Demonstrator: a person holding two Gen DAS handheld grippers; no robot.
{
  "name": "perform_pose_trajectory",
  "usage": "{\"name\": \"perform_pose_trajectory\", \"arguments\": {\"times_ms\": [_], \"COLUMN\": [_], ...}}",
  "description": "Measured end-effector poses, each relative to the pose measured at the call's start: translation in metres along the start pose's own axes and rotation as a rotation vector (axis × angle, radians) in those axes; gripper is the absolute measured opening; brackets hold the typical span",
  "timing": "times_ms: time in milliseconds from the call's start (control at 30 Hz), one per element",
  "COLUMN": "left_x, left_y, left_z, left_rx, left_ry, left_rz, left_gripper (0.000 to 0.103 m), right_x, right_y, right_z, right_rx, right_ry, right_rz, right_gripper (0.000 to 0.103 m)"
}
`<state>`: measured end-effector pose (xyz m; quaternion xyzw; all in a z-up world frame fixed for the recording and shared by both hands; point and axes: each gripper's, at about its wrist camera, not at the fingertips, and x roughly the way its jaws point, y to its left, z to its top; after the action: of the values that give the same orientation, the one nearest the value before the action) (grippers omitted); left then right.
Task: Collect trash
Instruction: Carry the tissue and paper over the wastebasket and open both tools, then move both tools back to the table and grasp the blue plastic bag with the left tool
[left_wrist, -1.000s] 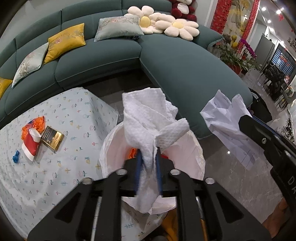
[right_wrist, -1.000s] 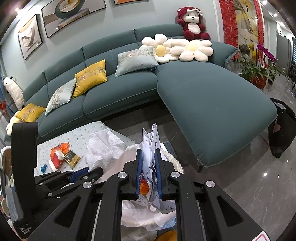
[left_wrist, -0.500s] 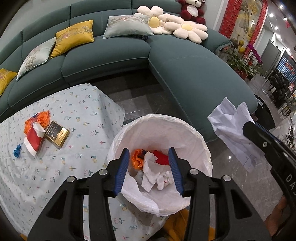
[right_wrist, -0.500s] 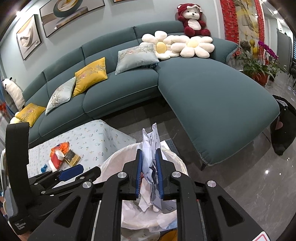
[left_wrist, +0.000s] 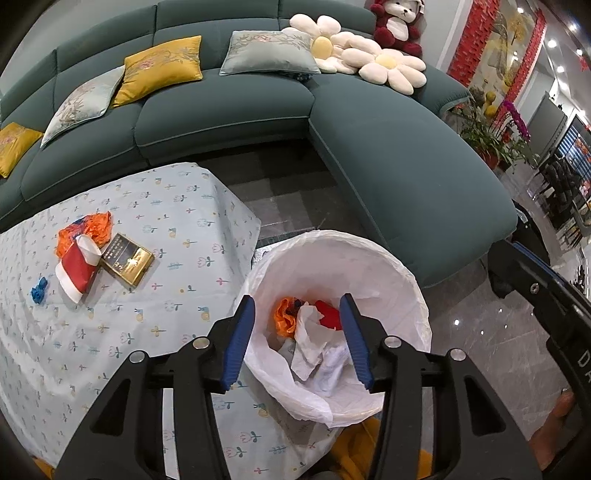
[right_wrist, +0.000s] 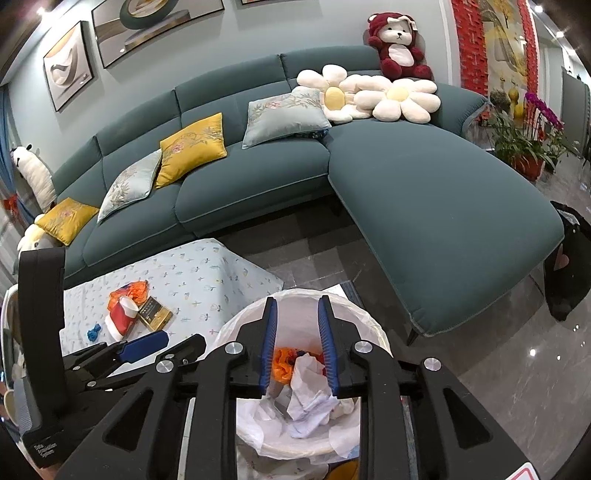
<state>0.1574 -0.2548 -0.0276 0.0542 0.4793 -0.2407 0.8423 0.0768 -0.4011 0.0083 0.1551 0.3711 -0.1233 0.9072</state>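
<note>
left wrist view: both tongs, left tongs (left_wrist: 297, 338) and right tongs (right_wrist: 297, 343), are spreading empty above the lined bin (left_wrist: 406, 273), crumpled paper (left_wrist: 310, 343) inside; more litter (left_wrist: 79, 258) waits on the bench (left_wrist: 184, 206), far left.

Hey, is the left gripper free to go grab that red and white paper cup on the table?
Probably yes. The left gripper holds nothing and its jaws are opening above the trash bin. The paper cup lies on its side on the table, uncovered from above, touching an orange wrapper and a gold box.
</note>
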Motion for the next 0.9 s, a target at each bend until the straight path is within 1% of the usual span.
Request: {"name": "perform_pose_trajectory", "arguments": {"times_ms": [100,200,400,533,667,733,767,800,900], "left_x": [-0.004,-0.009,-0.018,-0.024,-0.03,-0.033,-0.034,-0.036,-0.038], "left_y": [0.008,0.018,0.047,0.074,0.107,0.123,0.132,0.144,0.174], "left_z": [0.0,-0.001,-0.001,-0.003,-0.007,-0.009,-0.011,-0.012,-0.016], "left_rx": [-0.013,-0.03,-0.077,-0.124,-0.167,-0.189,-0.202,-0.219,-0.251], "left_ry": [-0.008,-0.012,-0.025,-0.03,-0.039,-0.04,-0.043,-0.051,-0.055], "left_rz": [0.001,0.0,0.006,0.008,0.028,0.041,0.049,0.062,0.086], "left_gripper": [0.046,0.046,0.046,0.046,0.046,0.049,0.054,0.055,0.055], "right_x": [-0.002,-0.005,-0.006,-0.003,0.003,0.007,0.009,0.011,0.018], "right_y": [0.011,0.022,0.048,0.07,0.098,0.115,0.123,0.13,0.155], "right_z": [0.002,0.004,0.006,0.006,0.001,-0.002,-0.004,-0.005,-0.01], "right_rx": [-0.021,-0.039,-0.078,-0.106,-0.138,-0.158,-0.165,-0.171,-0.2], "right_ry": [-0.003,-0.009,-0.009,-0.001,0.014,0.023,0.028,0.03,0.045], "right_rz": [0.0,0.004,0.012,0.025,0.046,0.056,0.064,0.07,0.089], "right_gripper": [0.025,0.03,0.033,0.034,0.034,0.036,0.038,0.04,0.04]}}
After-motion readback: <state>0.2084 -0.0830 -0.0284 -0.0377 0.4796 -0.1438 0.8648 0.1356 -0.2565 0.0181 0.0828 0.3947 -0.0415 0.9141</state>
